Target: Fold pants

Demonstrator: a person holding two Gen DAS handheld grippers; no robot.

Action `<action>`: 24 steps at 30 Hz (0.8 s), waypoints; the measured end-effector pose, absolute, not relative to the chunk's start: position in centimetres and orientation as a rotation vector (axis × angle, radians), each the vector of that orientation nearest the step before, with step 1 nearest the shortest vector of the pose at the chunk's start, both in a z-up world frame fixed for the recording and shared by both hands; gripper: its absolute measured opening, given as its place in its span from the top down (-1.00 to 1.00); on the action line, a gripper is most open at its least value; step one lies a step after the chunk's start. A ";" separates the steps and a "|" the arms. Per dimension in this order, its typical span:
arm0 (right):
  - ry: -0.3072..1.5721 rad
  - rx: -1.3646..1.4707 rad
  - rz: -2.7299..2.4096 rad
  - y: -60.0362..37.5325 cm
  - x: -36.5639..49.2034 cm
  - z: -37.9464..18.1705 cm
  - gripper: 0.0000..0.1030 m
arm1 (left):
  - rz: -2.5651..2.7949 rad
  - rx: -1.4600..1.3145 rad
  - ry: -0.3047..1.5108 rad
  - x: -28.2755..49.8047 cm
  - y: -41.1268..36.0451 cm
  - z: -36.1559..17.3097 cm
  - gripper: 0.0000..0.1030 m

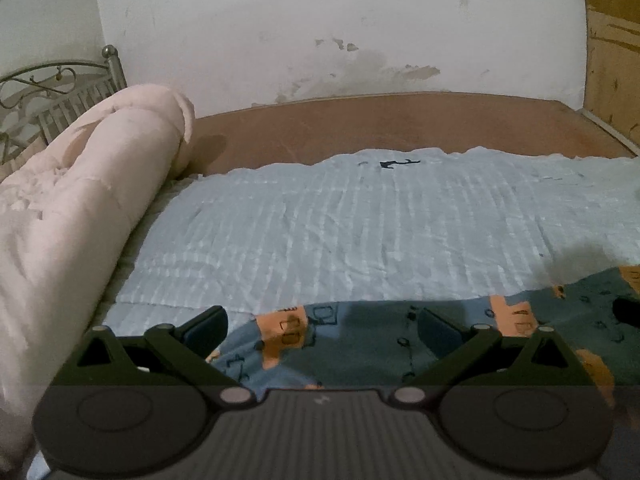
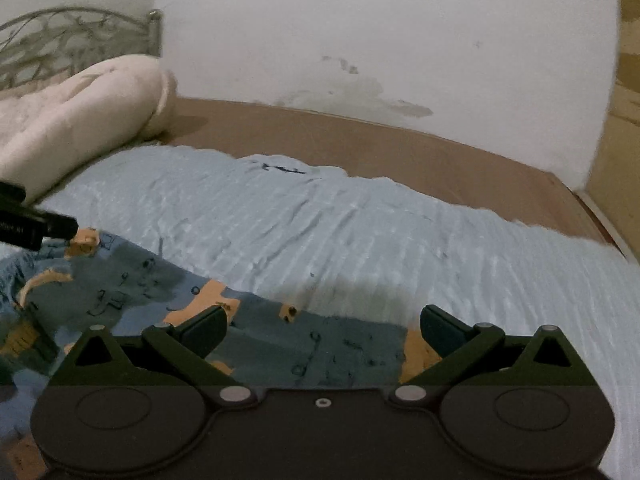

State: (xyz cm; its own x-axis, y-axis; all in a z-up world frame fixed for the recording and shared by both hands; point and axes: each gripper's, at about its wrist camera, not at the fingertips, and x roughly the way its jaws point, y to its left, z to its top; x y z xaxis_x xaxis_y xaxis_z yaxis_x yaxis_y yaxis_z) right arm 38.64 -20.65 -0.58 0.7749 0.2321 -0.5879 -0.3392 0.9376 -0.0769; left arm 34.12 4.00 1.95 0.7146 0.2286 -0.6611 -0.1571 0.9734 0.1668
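The pants [image 1: 360, 344] are blue and dark teal with orange patches and lie flat on a light blue sheet [image 1: 340, 232]. In the left wrist view my left gripper [image 1: 322, 330] is open, its fingers spread wide just above the pants' near part. In the right wrist view the pants [image 2: 312, 344] stretch from the left edge to the middle. My right gripper [image 2: 322, 330] is open over their right end, with an orange patch beside the right finger [image 2: 440, 328]. The left gripper's dark finger [image 2: 36, 228] shows at the far left, over the pants' far corner.
A rolled pink quilt [image 1: 80, 216] lies along the left side of the bed. A metal headboard [image 1: 52, 92] stands behind it. Brown mattress [image 1: 400, 124] shows beyond the sheet, against a white wall. A wooden panel [image 1: 612, 60] stands at the right.
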 end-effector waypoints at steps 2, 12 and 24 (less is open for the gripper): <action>0.619 -0.196 0.340 -20.3 39.8 -0.8 -0.99 | 0.218 0.107 0.751 34.6 4.3 1.7 -0.99; 0.655 -0.192 0.449 -18.9 44.0 -2.5 -0.99 | 0.216 0.171 0.762 36.4 5.0 0.3 -0.99; 0.735 -0.267 0.541 -18.3 46.9 -5.2 -0.99 | 0.224 0.222 0.802 38.2 6.8 -1.3 -0.99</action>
State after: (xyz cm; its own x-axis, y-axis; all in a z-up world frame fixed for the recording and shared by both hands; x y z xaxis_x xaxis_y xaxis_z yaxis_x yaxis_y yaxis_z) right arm 46.86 -18.35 -5.19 0.6145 0.3717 -0.6959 -0.5538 0.8314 -0.0449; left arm 38.25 6.83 -1.27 0.6741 0.2808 -0.6832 -0.1138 0.9534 0.2795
